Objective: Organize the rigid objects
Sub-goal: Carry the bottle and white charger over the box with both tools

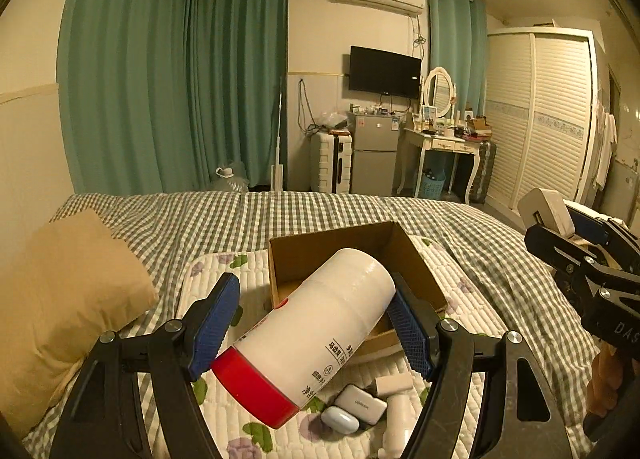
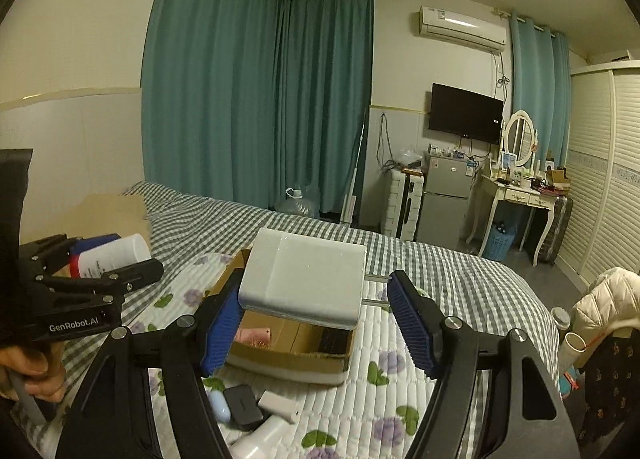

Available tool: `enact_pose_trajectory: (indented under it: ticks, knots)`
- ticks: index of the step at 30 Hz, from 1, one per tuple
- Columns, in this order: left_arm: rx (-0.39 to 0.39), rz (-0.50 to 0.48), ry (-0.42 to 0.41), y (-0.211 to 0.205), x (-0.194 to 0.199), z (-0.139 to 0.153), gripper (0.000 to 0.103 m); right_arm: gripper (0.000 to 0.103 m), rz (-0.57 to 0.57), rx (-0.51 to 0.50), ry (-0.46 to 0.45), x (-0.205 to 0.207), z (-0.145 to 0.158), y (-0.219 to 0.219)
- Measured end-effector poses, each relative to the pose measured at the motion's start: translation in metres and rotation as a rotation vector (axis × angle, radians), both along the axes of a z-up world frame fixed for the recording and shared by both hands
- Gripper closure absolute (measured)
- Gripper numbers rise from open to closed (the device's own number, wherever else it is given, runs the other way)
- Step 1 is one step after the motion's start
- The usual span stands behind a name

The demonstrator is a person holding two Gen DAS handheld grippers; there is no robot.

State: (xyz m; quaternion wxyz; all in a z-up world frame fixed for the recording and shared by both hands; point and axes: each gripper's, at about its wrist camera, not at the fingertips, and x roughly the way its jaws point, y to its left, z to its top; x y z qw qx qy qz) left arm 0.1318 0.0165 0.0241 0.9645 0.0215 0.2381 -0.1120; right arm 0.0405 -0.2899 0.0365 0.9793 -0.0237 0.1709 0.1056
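We had two grippers up over the bed, one item in each. Our left gripper (image 1: pixel 314 333) was clamped on one white bottle (image 1: pixel 320 329) with a red cap, held tilted, cap end toward us, its far end over the near edge of the one cardboard box (image 1: pixel 332 249) — open-topped, sitting on the quilted floral mat (image 1: pixel 224 271). Our right gripper (image 2: pixel 316 323) carried one white charger block (image 2: pixel 306 283); its left pad touched the block, two metal prongs pointed at the right pad, and whether that pad pressed on them we couldn't tell, so the grip itself was unclear. The block hung above the box and hid much of its inside; we made out something pink (image 2: pixel 252 335) and something dark in there, no more. On the mat nearer us we counted a small cluster: one pale blue earbud-type case (image 1: pixel 340 421), one flat case with faint lettering (image 1: pixel 362 405) — white in the left view, dark in the right — one small white block (image 1: pixel 394 383), and one white bottle-like piece (image 1: pixel 398 427) cut off by the gripper frame. One tan pillow (image 1: pixel 64 299) lay at the left.
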Motion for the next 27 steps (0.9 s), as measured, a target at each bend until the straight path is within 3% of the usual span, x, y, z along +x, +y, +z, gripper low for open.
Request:
enact_pose_trajectory:
  ticks: [18, 27]
  knots:
    - [-0.05, -0.019, 0.068, -0.004, 0.102, -0.011, 0.028, 0.032, -0.01, -0.028, 0.066, 0.105, -0.024, 0.018]
    - [-0.038, -0.035, 0.168, -0.016, 0.148, -0.048, 0.028, 0.032, 0.022, -0.08, 0.159, 0.157, -0.062, 0.042]
